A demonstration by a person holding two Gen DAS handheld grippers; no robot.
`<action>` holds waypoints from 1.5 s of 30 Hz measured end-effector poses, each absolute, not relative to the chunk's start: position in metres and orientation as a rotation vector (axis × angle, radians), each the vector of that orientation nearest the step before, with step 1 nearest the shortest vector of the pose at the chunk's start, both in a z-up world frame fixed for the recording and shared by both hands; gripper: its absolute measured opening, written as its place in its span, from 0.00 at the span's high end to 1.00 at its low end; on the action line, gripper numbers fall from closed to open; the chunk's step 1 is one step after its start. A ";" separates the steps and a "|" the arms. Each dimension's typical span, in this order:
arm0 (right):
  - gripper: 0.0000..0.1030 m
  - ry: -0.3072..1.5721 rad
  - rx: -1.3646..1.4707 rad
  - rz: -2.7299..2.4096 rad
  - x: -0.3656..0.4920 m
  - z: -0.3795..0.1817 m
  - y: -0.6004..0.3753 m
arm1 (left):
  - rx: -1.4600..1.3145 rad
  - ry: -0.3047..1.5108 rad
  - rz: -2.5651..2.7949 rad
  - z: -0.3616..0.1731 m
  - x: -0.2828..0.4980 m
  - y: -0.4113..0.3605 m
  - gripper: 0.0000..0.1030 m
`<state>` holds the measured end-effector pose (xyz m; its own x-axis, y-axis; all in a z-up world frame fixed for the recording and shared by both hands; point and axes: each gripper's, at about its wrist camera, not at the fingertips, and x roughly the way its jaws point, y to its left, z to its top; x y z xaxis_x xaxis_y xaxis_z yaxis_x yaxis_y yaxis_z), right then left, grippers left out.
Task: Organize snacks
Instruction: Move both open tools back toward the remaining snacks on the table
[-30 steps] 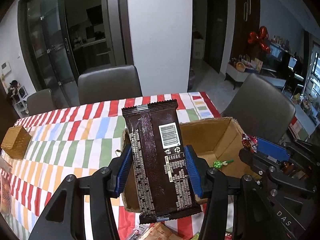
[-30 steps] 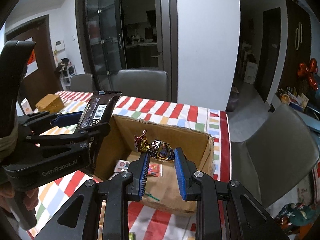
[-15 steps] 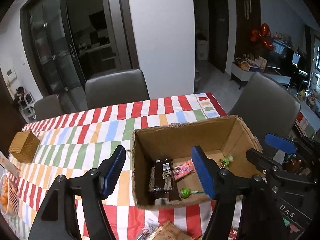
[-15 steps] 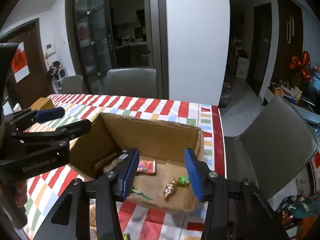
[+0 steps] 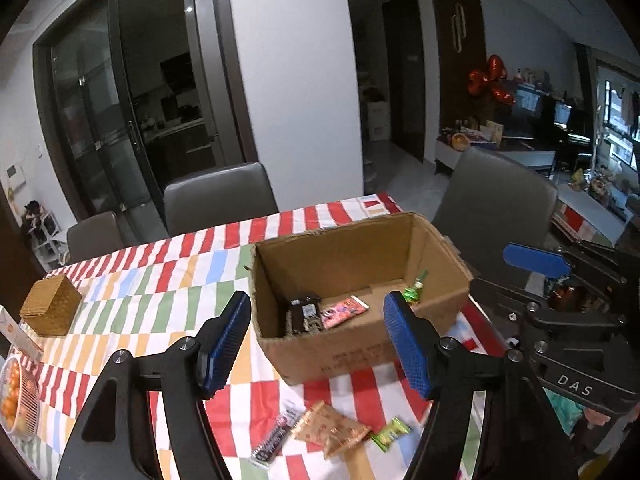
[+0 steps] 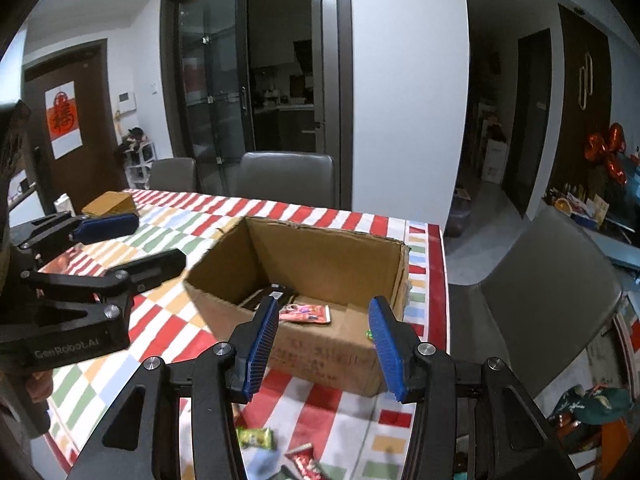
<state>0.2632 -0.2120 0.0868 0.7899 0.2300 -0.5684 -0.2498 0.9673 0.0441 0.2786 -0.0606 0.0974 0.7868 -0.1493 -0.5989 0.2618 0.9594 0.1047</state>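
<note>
An open cardboard box (image 5: 360, 344) stands on the striped tablecloth; it also shows in the right wrist view (image 6: 332, 356). Inside lie a dark brown snack pack (image 5: 303, 314), a red-pink packet (image 5: 344, 311) and a green candy (image 5: 412, 292). My left gripper (image 5: 318, 344) is open and empty, in front of and above the box. My right gripper (image 6: 322, 346) is open and empty at the box's near wall. Loose snacks lie in front of the box: a tan cracker pack (image 5: 330, 432), a green packet (image 5: 390, 432), a dark sachet (image 5: 276, 434).
A wicker box (image 5: 50, 310) and a bowl of oranges (image 5: 14, 396) sit at the table's left. Grey chairs (image 5: 218, 200) stand behind and to the right (image 6: 552, 292). A red wrapper (image 6: 306, 462) and green packet (image 6: 254, 438) lie near the front edge.
Both grippers opened: the dark brown pack and the foil candy dropped into the box. Both grippers have since pulled back and up, away from the box.
</note>
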 end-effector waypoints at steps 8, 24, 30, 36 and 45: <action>0.53 0.585 -0.034 0.289 0.230 0.086 -0.211 | 0.186 0.627 -0.275 0.091 0.241 -0.061 0.34; 0.53 0.675 -0.059 0.313 0.192 0.042 -0.207 | 0.219 0.698 -0.315 0.050 0.206 -0.064 0.34; 0.53 0.724 -0.084 0.312 0.190 0.026 -0.207 | 0.233 0.745 -0.346 0.025 0.201 -0.066 0.34; 0.53 0.781 -0.087 0.312 0.188 0.005 -0.207 | 0.250 0.788 -0.392 0.001 0.200 -0.071 0.34; 0.53 0.867 -0.088 0.303 0.192 -0.026 -0.206 | 0.260 0.853 -0.448 -0.029 0.213 -0.074 0.34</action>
